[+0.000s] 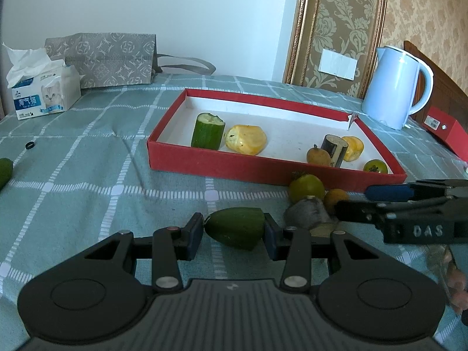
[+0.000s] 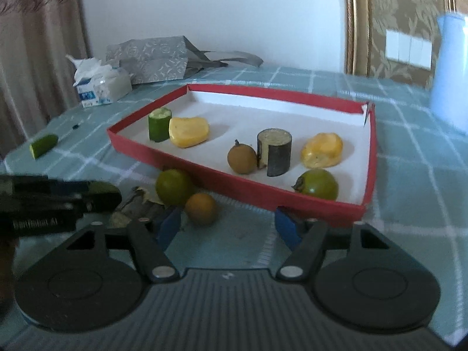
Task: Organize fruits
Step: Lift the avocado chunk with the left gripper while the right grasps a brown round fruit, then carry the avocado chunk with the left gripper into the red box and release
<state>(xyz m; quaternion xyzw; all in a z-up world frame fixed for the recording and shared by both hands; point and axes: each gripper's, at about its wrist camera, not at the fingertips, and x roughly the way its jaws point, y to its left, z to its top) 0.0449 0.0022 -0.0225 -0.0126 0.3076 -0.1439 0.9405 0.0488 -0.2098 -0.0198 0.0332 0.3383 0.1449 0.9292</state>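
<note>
Left gripper [image 1: 234,229] clamped on cucumber end [image 1: 235,227].

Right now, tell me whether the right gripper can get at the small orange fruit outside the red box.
Probably yes: the right gripper stands open, the small orange fruit lies just ahead of its left finger, nothing between.

Two hand-held tools low over the worktop, angled downward

Left tool [image 1: 234,229] clamped by its blue pads on a green, tapered cucumber end piece [image 1: 234,227], also seen side-on at the left edge of the right wrist view. Right tool [image 2: 228,228] with blue-padded fingers [image 2: 285,228] spread apart, nothing between them; blurred fingertips of a hand [image 1: 456,286] behind it.
</note>
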